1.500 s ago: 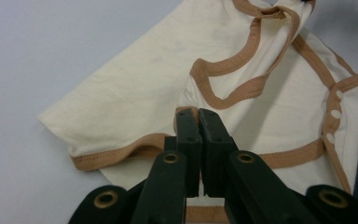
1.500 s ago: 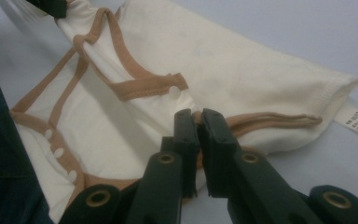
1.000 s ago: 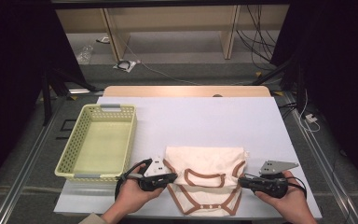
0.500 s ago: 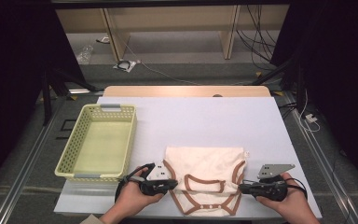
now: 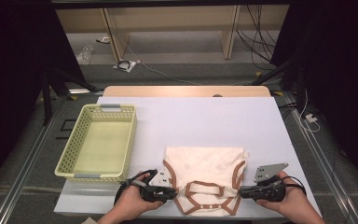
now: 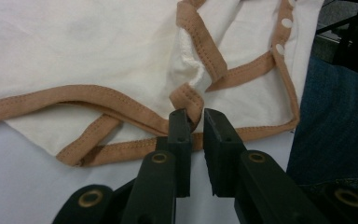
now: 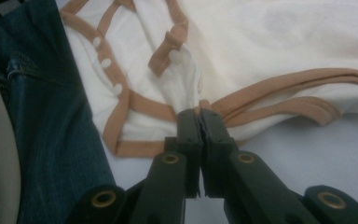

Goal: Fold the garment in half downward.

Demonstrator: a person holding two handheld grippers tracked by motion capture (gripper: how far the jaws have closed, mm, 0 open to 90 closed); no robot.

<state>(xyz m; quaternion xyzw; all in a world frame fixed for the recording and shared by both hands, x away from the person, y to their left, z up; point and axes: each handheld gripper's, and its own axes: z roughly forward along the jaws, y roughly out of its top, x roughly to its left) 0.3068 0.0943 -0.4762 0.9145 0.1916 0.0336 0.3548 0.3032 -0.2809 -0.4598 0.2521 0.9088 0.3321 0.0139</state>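
Garment: a cream baby bodysuit (image 5: 205, 179) with tan binding lies flat on the white table (image 5: 205, 116), at the near edge between the 2 hands, its snap flap toward the person
Basket: a pale yellow basket (image 5: 98, 142) stands well apart to the left of the garment
Left gripper: the left gripper (image 6: 195, 122) sits at the garment's left binding; its jaws have just been opening and now stand a narrow gap apart, a fold of tan binding (image 6: 186, 100) at the tip of 1 jaw, no longer pinched
Right gripper: the right gripper (image 7: 199, 122) has its jaws pressed together on the tan binding (image 7: 270, 95) at the garment's right edge, cloth nipped between the pads
Weight: judged very light; thin knit cotton, no effort to lift
Stiffness: soft and limp; it will sag and drape from any hold, and a 1-point lift will let it bunch
Surface: not slippery, the cloth should stay between the pads; not fragile, though the snaps (image 6: 286, 22) could catch
Where to hold: best on the doubled tan binding at 2 opposite edges, where the seam is thickest, and not on the single-layer body
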